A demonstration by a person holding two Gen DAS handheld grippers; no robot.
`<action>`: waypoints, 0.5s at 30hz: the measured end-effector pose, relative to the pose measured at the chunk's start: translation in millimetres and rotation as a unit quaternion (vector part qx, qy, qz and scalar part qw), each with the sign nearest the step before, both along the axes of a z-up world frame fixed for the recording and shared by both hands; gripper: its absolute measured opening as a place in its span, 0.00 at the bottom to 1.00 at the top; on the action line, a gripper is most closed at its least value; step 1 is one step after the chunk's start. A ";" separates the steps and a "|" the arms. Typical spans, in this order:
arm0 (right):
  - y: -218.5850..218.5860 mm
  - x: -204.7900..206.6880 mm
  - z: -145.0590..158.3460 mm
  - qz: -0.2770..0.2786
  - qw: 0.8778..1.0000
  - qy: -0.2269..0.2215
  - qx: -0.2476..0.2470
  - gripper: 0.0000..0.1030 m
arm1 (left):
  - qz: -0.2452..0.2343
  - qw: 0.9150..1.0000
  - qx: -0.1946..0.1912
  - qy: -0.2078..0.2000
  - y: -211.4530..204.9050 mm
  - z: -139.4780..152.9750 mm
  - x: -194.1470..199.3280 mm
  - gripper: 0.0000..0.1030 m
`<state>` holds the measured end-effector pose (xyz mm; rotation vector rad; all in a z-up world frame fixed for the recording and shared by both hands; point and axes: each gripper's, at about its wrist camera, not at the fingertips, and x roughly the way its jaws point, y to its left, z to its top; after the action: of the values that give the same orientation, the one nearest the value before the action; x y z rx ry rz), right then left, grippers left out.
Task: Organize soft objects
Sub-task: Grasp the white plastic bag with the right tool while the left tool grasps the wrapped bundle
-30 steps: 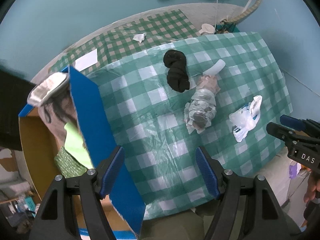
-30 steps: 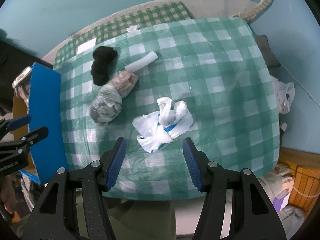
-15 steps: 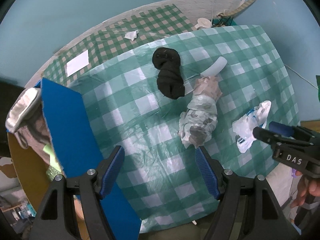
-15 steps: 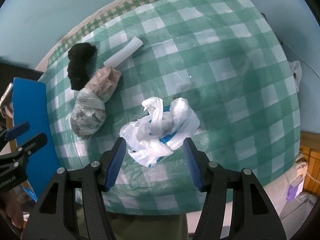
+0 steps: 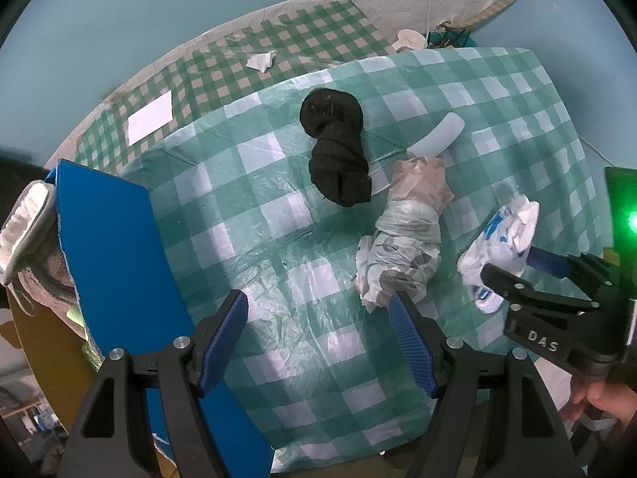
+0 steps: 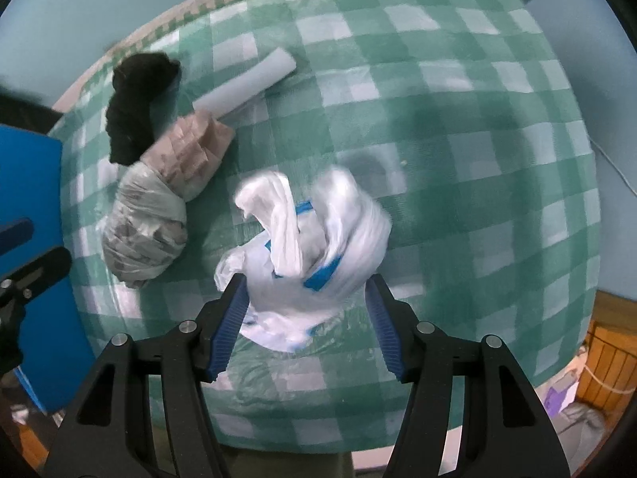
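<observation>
Far left: box (image 5: pixel 43 342), blue flap (image 5: pixel 111 247) standing up at counter edge; towel (image 5: pixel 24 219) w/ white rim + lime cloth (image 5: pixel 75 314) inside, partly hidden.

Left tool (image 5: pixel 318 320): jaws wide, nothing between pads, hovers over counter (image 5: pixel 278 215) w/ green-white check cover, near front edge. Right pad tip just beside wrapped bundle.

Centre: black sock roll (image 5: pixel 338 155), knotted/bunched, matte, lies on cover. Just right of it, touching or nearly: wrapped bundle (image 5: pixel 406 239) – brown paper at far end, grey-white printed plastic at near end, crumpled. White tube (image 5: pixel 440 135) sticks out beyond the paper end, tilted.

Right: white bag (image 6: pixel 306 239), thin plastic, blue print, twisted handles up, motion-blurred in right wrist view. Print not legible. Sits near counter's front edge, apart from bundle.

Right tool (image 6: pixel 306 310): jaws wide, pads either side of bag's near part, low over it; contact – can't tell. Not clamped. Body reads "DAS" (image 5: pixel 541 344) in left wrist view.

Behind counter: second check cloth (image 5: pixel 278 51), darker green, w/ white paper (image 5: pixel 150 117) + crumpled scrap (image 5: pixel 260 59) on it.
</observation>
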<state>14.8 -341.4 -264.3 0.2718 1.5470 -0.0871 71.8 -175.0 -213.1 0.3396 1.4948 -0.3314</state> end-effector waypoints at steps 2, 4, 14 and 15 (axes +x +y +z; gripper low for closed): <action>0.5 0.6 -4.0 0.002 1.000 0.007 0.001 0.57 | -0.001 1.000 0.001 0.001 -0.8 -1.0 0.7 0.73; 0.6 1.0 -3.3 0.004 1.000 0.005 0.003 0.57 | -0.001 1.000 0.001 0.000 -1.1 -0.9 1.2 0.73; -1.5 16.4 -8.6 0.012 1.000 0.003 -0.001 0.57 | -0.004 1.000 0.002 0.003 -3.4 -4.0 2.0 0.73; 0.3 17.4 -8.6 0.015 1.000 0.002 -0.002 0.57 | -0.006 1.000 -0.001 0.005 -4.3 -4.5 2.1 0.73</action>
<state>32.2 -341.1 -272.9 0.2464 1.5533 -0.0668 73.9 -179.3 -217.6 0.3462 1.5022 -0.3431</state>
